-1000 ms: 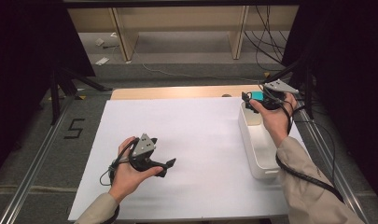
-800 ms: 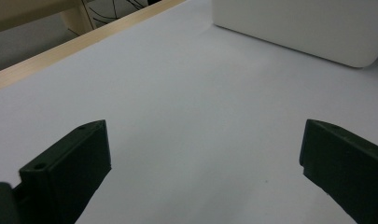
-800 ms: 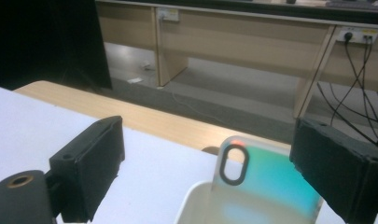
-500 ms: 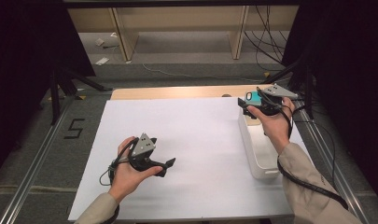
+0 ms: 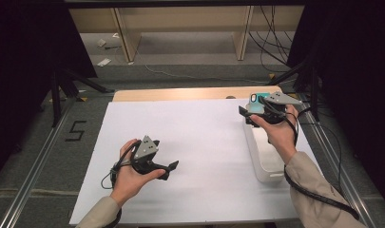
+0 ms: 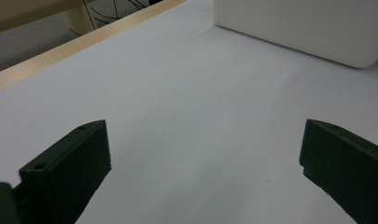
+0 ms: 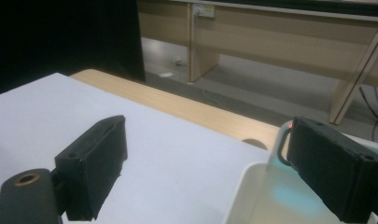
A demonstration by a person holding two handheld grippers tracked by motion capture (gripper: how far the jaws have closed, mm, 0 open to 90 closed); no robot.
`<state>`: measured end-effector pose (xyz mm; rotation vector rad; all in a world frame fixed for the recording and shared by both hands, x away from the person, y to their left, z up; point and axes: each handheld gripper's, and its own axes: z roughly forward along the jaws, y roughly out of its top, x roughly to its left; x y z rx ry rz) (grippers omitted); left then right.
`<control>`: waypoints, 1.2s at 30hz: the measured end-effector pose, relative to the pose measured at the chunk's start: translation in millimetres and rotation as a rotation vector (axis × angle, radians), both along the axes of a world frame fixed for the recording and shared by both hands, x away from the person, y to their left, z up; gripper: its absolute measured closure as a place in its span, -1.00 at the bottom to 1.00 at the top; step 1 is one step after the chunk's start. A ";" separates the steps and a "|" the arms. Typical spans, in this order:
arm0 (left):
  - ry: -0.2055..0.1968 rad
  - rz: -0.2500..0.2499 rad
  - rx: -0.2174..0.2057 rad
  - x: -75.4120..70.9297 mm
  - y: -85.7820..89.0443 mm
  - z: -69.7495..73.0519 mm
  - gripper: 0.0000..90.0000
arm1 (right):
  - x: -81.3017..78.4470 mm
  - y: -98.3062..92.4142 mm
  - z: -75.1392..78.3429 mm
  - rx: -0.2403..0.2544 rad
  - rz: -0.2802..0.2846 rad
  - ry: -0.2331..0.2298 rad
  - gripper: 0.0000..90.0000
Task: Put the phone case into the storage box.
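Teal object (image 5: 255, 103) in white bin (image 5: 268, 164), just beyond open right tool (image 5: 247, 114); left tool (image 5: 170, 170) open.

My right claw (image 5: 249, 114) and hand (image 5: 278, 130) cover the twelve o'clock end of the white bin (image 5: 264, 161), and a teal thing (image 5: 255, 102) there stays half hidden; I cannot tell what it is. In my left gripper view the bin (image 6: 298, 28) is cut off at twelve and three o'clock.

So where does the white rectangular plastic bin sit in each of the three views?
High view: white rectangular plastic bin at the table's right edge, under the right hand.
Left gripper view: top right, its side wall.
Right gripper view: bottom right, its rim.
Shared landmark: the wooden table edge.
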<state>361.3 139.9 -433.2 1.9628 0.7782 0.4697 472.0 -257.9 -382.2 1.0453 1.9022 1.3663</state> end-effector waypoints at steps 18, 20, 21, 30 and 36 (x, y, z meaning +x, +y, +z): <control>-0.003 0.004 -0.001 1.1 1.7 0.0 -0.97 | -21.5 7.5 -0.1 0.014 0.080 0.008 -0.66; -0.001 0.004 -0.002 1.1 2.0 0.1 -0.97 | -23.2 8.2 0.4 0.016 0.089 0.007 -0.66; -0.001 0.005 -0.002 1.1 2.1 0.1 -0.97 | -24.2 8.4 0.7 0.017 0.092 0.008 -0.66; -0.001 0.009 -0.008 1.5 3.6 0.9 -0.97 | -32.4 11.2 2.5 0.024 0.121 0.013 -0.65; 0.000 0.010 -0.010 1.5 3.9 0.9 -0.97 | -37.7 11.2 1.3 0.030 0.138 0.020 -0.64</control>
